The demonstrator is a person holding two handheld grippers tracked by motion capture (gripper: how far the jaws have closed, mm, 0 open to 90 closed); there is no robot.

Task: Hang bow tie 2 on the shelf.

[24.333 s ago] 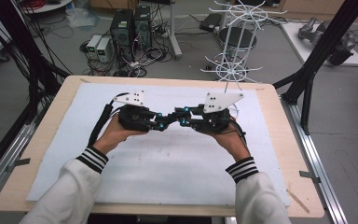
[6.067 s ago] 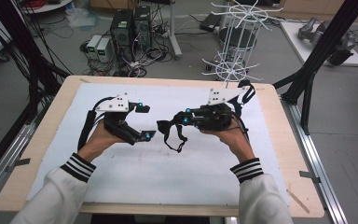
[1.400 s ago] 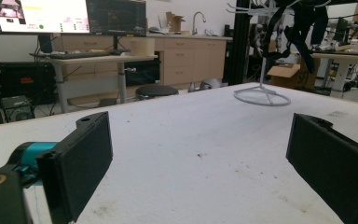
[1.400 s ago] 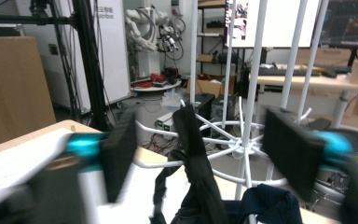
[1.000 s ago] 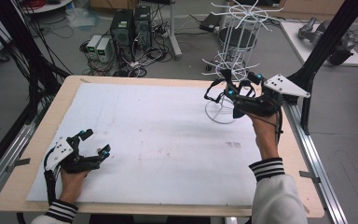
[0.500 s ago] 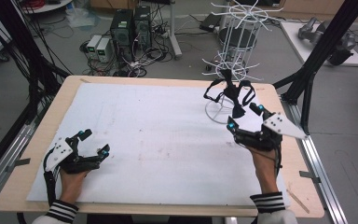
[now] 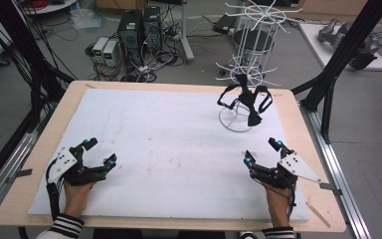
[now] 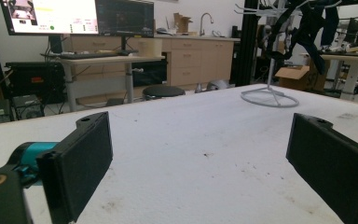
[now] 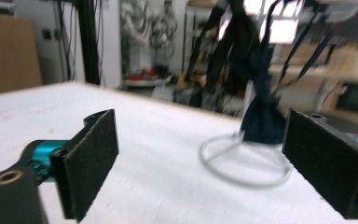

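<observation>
The right gripper (image 7: 262, 153) rested low on the near right part of the white mat (image 7: 179, 129), its jaws spread wide with nothing between them, and the left gripper (image 7: 99, 152) lay at the near left corner, jaws likewise wide apart and empty. The black strappy garment (image 7: 248, 99) hung from a lower prong of the white wire rack (image 7: 251, 55), its straps looped out to either side and a dark tail dangling down inside the rack's ring base (image 7: 235, 119). In the right gripper view the garment (image 9: 256, 70) stood ahead and above the open jaws, well apart from them, with the ring base (image 9: 244, 163) on the mat between; in the left gripper view the rack (image 8: 270, 93) sat far off at the opposite side of the table. Judged from this, the hanging looked done and the step in hand was to settle both grippers clear. Doing that well would mean keeping the jaws open and low on the mat, away from the trailing straps, so that nothing snagged and pulled the garment off its prong or tipped the light rack
</observation>
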